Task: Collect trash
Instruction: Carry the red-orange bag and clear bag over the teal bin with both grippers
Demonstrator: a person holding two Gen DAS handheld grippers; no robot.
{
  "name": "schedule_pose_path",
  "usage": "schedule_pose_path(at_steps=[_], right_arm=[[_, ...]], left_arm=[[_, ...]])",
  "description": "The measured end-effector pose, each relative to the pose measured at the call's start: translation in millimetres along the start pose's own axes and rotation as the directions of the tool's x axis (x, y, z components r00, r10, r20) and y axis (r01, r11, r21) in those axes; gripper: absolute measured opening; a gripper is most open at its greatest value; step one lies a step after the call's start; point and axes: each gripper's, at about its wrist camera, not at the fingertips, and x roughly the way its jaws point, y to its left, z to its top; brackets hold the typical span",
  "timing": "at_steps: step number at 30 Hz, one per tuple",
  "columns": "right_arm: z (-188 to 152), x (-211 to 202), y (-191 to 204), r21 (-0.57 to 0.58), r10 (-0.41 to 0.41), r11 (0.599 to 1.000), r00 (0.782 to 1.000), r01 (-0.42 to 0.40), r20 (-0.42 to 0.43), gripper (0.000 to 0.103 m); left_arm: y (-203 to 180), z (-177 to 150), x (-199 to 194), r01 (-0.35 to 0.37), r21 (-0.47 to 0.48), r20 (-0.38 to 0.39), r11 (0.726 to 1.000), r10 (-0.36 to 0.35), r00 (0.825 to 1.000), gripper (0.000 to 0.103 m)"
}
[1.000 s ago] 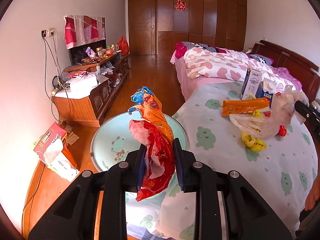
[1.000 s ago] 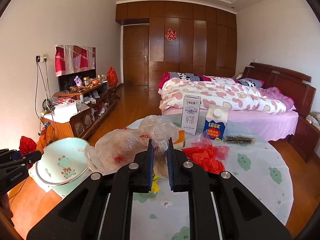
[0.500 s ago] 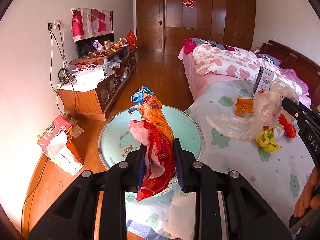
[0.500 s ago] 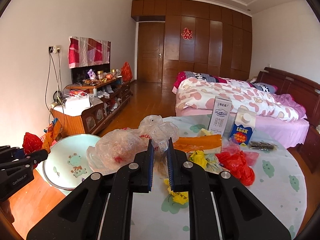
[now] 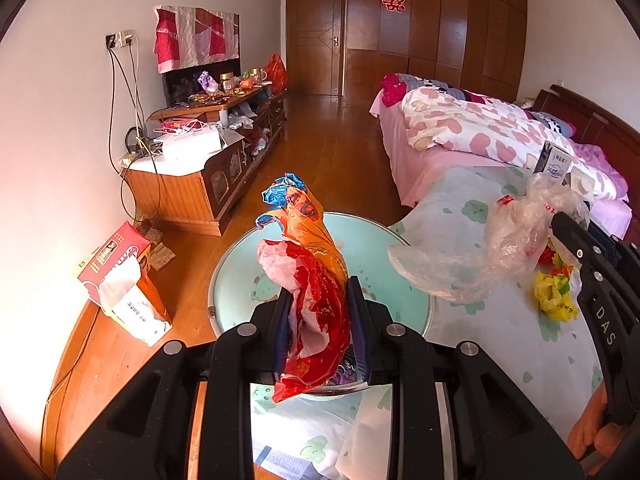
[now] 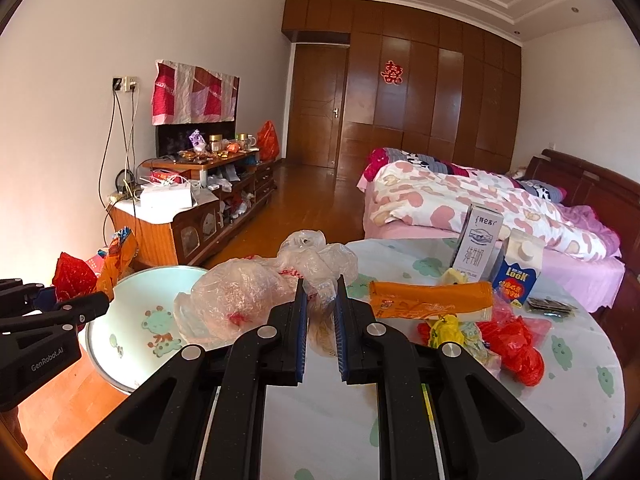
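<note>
From my left camera, my left gripper sits low in the middle of the frame. Its jaws squeeze a red and orange wrapper, just like a second ago. The round bin now fills the middle behind the wrapper; before, it sat lower and smaller. My right gripper has come further in from the right edge, and its clear plastic bag now hangs near the bin.

From my right camera, my right gripper is at the bottom middle, jaws pinched tight on the clear bag. The table with the orange packet and red bag has slid to the right. The bin looks bigger at the lower left.
</note>
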Motion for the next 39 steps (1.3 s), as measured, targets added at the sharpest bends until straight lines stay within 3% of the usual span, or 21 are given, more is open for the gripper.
schedule_pose_path(at_steps=[17,39], right_arm=[[6.8,32.7,40.6,-0.062,0.015,0.998,0.998,-0.019,-0.068,0.013],[-3.4,78.3,73.6,-0.105,0.058,0.991,0.966,-0.086,-0.251,0.014]], left_arm=[[11.7,-6.0,32.2,-0.025,-0.046,-0.088,0.999,0.021,0.996,0.026],[19.3,-15.7,60.0,-0.007,-0.059,-0.155,0.998,-0.002,0.988,0.027]])
